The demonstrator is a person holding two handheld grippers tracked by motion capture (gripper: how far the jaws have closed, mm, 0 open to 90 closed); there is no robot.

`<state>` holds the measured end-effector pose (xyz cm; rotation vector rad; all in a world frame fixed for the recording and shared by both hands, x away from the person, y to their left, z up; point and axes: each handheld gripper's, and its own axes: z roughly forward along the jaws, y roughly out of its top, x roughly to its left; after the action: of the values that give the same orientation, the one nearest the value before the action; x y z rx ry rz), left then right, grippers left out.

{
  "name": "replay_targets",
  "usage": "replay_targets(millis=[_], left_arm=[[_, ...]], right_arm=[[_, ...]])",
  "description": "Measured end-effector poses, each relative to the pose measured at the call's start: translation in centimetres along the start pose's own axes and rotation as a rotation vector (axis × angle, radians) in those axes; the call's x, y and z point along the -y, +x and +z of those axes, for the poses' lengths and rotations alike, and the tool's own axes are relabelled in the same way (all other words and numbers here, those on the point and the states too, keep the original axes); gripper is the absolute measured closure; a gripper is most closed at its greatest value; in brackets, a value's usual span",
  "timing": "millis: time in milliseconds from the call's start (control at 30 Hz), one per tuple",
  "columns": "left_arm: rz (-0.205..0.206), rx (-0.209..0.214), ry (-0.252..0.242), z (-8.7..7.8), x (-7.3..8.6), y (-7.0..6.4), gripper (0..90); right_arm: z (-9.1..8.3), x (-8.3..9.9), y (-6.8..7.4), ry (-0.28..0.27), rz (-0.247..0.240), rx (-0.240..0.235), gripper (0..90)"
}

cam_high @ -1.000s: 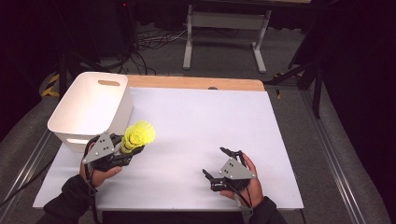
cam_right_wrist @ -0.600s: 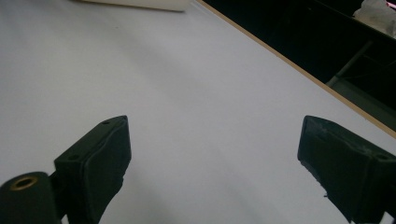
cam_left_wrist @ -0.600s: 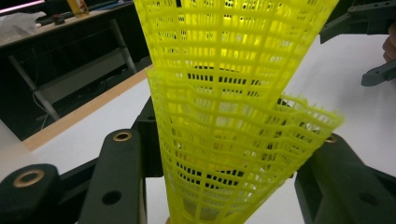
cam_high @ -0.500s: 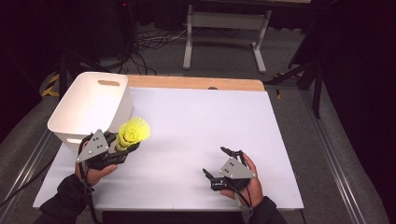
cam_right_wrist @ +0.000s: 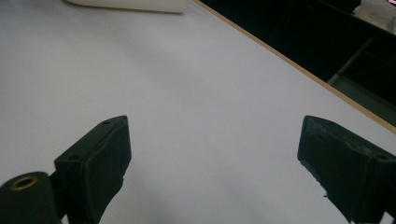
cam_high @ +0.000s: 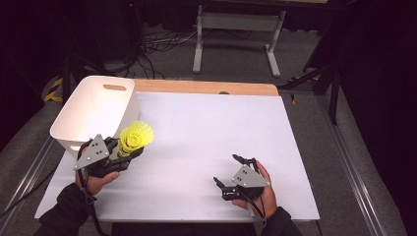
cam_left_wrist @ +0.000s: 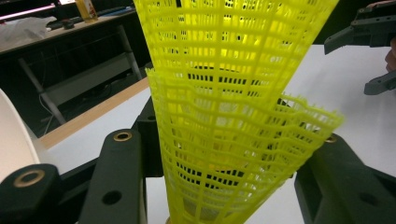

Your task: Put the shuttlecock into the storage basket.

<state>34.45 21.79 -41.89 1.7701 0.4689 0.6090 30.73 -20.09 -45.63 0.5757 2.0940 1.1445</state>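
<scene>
Yellow plastic mesh shuttlecocks, nested in a stack (cam_high: 135,138), sat clamped between the jaws of the left gripper (cam_high: 120,154), raised just beside the near right corner of the white rectangular plastic bin (cam_high: 93,110). From the left gripper view the flared skirts (cam_left_wrist: 233,116) rose between both black jaws. Well to the right of the bin, the right gripper (cam_high: 232,171) rested over the white table surface (cam_high: 206,128) with its jaws spread wide and nothing between them
</scene>
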Motion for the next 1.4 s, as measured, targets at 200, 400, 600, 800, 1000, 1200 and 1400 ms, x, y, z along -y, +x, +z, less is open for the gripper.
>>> replay_targets(millis=[200, 400, 600, 800, 1000, 1200, 1400], left_arm=[[-0.005, -0.012, -0.008, -0.4, -0.2, 0.2, 52.3], [-0.013, -0.024, -0.023, -0.8, -0.3, 0.6, 52.4], [-0.028, -0.022, -0.036, -1.0, -0.4, 0.9, 52.4], [-0.030, -0.035, -0.044, -1.4, -0.5, 1.2, 52.6], [-0.038, -0.045, -0.055, -1.8, -0.5, 1.5, 52.5], [-0.049, -0.054, -0.061, -2.1, -0.4, 1.9, 52.5], [-0.052, -0.067, -0.065, -2.6, -0.5, 2.3, 52.3]], right_arm=[[-0.1, 0.1, -0.2, -0.006, 0.017, 0.002, 10.8], [-0.1, 0.2, -0.4, -0.009, 0.034, -0.001, 10.9], [0.0, 0.3, -0.5, -0.006, 0.042, -0.002, 10.9], [0.0, 0.3, -0.5, -0.005, 0.039, 0.002, 11.0], [0.0, 0.2, -0.5, -0.004, 0.034, 0.002, 11.0], [0.0, 0.3, -0.6, -0.004, 0.033, 0.010, 11.0], [0.1, 0.3, -0.6, 0.000, 0.029, 0.009, 11.0]])
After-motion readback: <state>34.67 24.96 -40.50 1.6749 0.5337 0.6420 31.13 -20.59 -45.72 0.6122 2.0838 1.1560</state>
